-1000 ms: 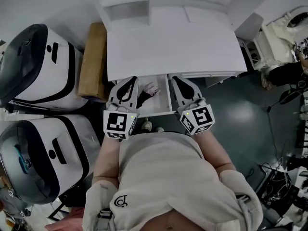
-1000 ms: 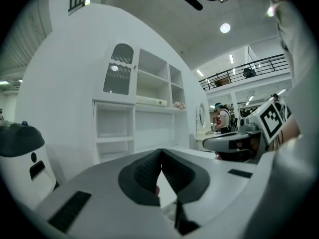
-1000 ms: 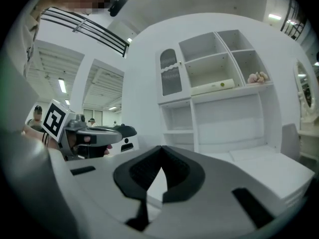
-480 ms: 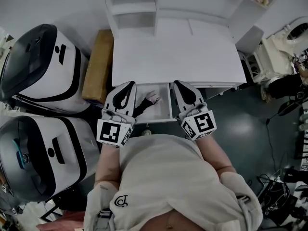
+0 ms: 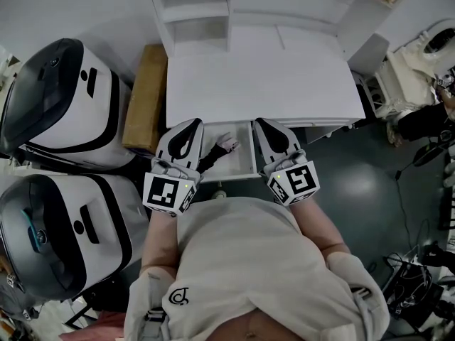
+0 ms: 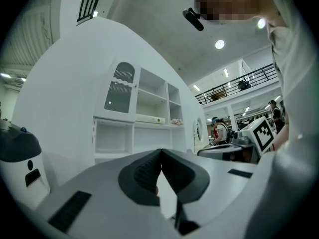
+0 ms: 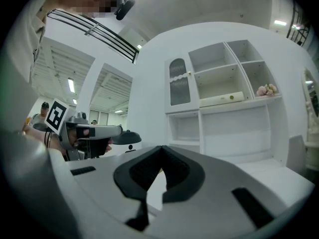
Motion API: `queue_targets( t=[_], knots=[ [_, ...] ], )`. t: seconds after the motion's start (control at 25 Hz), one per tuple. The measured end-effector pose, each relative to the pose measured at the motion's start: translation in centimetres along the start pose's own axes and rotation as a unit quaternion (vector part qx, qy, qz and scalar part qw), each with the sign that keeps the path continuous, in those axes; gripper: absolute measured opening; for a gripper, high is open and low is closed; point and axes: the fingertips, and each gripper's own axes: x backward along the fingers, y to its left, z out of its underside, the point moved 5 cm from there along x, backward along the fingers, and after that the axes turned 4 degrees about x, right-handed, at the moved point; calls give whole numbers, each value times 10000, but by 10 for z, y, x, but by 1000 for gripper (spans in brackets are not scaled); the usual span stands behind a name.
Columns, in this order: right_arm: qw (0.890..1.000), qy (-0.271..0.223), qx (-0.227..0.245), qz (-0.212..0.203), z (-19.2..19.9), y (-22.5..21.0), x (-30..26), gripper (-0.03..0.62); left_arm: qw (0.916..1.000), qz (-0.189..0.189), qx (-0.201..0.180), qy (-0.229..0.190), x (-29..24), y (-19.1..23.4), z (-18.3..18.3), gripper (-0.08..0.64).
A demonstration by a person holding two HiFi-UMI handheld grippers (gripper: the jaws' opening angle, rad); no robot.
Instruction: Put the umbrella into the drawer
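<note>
Cream cloth of the person's shirt [image 5: 249, 261] fills the near part of the head view, at 6 o'clock. Just past it are two grippers, each with one black and white marker cube.

The left gripper [image 5: 190, 125] points to 12 o'clock. Its two jaws are pressed tight together, with nothing between them. The right gripper [image 5: 261, 123] points the same way, and its jaws are pressed together too, with nothing in them.

Between the two grippers is one white open drawer [image 5: 240, 160]. It sticks out from the front edge of the desk toward the person. The left gripper runs along the drawer's left side and the right gripper runs along its right side.

One folded dark umbrella with a pale pink end [image 5: 213, 156] lies inside the drawer, in the left half. Its long line is slanted. The dark end is near, at 7 o'clock, just beside the left gripper. The pink end is farther in and points to about 2 o'clock. The right half of the drawer floor shows plain white.

Past the drawer is one flat white desk top [image 5: 263, 84]. Behind it, at 12 o'clock, is one white shelf unit [image 5: 213, 6].

Two big white and black rounded machines stand to the left, one at 8 o'clock [image 5: 64, 233] and one at 10 o'clock [image 5: 57, 105]. One brown cardboard box [image 5: 146, 98] stands between the far machine and the desk's left edge. Dark floor [image 5: 370, 183] opens at 3 o'clock, past the desk's right edge.
</note>
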Motion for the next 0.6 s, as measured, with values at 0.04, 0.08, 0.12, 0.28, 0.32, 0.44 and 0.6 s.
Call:
queue_targets(
  t=[0.04, 0.08, 0.12, 0.28, 0.32, 0.44, 0.6],
  knots=[
    [10000, 2, 2, 13, 0, 0, 0, 3, 10000, 21, -11, 10, -1, 0, 1, 12],
    [10000, 4, -4, 28, 1, 0, -1, 3, 10000, 38, -16, 19, -1, 0, 2, 12],
    [10000, 7, -17, 41, 1, 0, -1, 3, 10000, 47, -10, 27, -2, 0, 2, 12],
    [10000, 18, -8, 52, 0, -1, -5, 3, 10000, -2, 26, 21, -4, 4, 0, 12],
    [10000, 19, -6, 52, 0, -1, -5, 3, 10000, -23, 27, 13, -4, 5, 0, 12],
    [10000, 13, 3, 59, 1, -1, -6, 3, 10000, -44, 34, 3, -5, 6, 0, 12],
    [10000, -14, 24, 57, 1, -5, -8, 3, 10000, -29, 37, -1, -9, 5, 1, 12]
  ],
)
